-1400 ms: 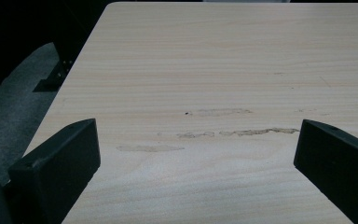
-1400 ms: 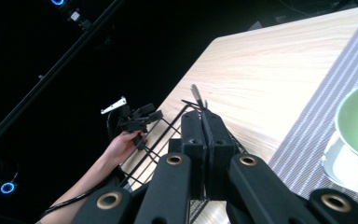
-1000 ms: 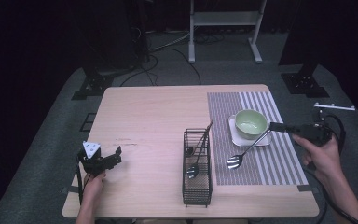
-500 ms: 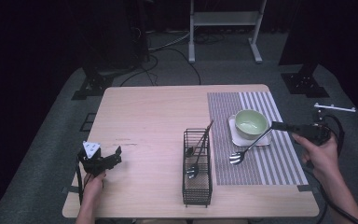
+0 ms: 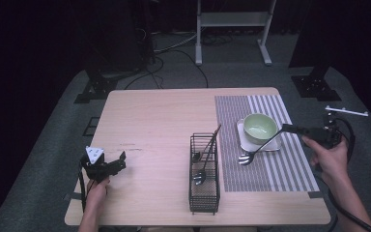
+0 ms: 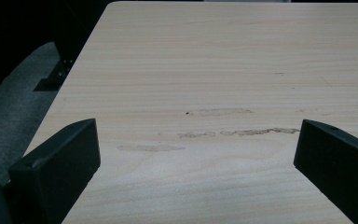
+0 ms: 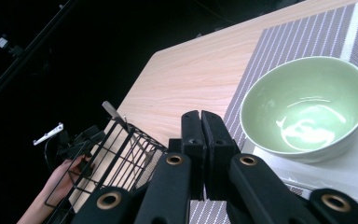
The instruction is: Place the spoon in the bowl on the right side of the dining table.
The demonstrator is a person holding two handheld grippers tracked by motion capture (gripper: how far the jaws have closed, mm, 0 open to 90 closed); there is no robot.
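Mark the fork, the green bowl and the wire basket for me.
fork (image 5: 244, 158), high view, on its tines.
green bowl (image 7: 307, 109), right gripper view, inside wall.
wire basket (image 5: 205, 209), high view, near rim.

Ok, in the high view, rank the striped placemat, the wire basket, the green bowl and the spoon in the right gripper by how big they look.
1. Striped placemat, clearly the largest.
2. Wire basket.
3. Spoon held in the right gripper: longer than the bowl is wide, but thin, so this rank is unsure.
4. Green bowl.
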